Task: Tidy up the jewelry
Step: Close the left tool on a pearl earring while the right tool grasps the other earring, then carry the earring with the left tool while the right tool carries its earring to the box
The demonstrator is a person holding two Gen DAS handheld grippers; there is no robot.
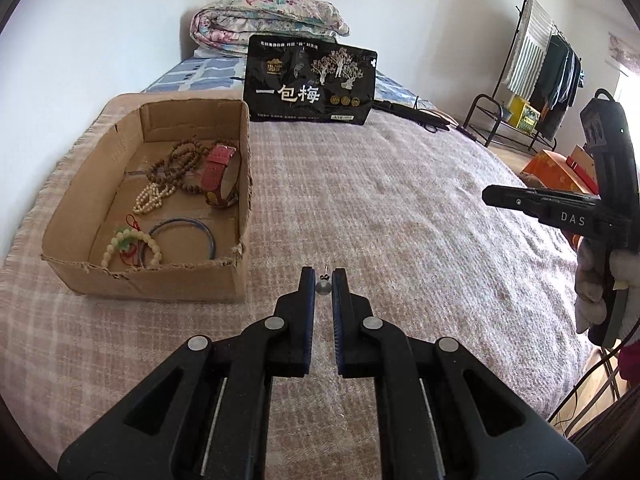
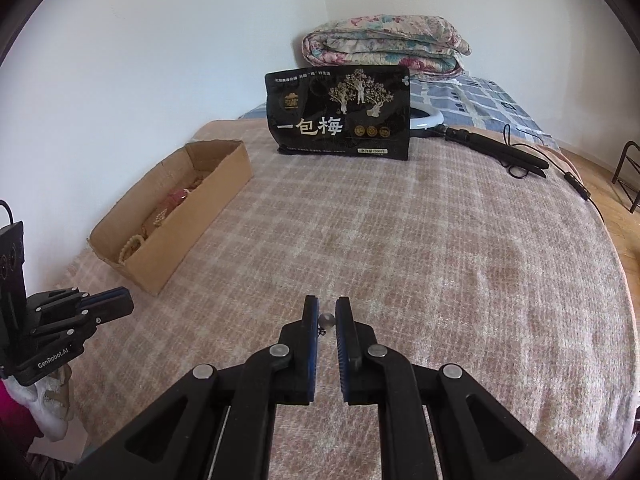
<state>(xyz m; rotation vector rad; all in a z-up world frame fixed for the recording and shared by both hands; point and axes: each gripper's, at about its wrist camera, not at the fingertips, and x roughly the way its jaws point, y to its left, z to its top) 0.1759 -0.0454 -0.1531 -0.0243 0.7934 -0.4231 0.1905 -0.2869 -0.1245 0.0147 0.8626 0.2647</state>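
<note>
My left gripper is shut on a small pearl earring with its hook pointing up, just right of the cardboard box. The box holds brown bead strands, a red watch strap, white beads, a blue bangle and a pale bead bracelet. My right gripper is shut on another pearl earring above the blanket. In the left wrist view the right gripper is at the far right. The left gripper also shows at the left of the right wrist view.
A pink plaid blanket covers the bed. A black snack bag stands upright at the back. A folded floral quilt lies behind it. A ring light with black cable lies back right. A clothes rack stands beside the bed.
</note>
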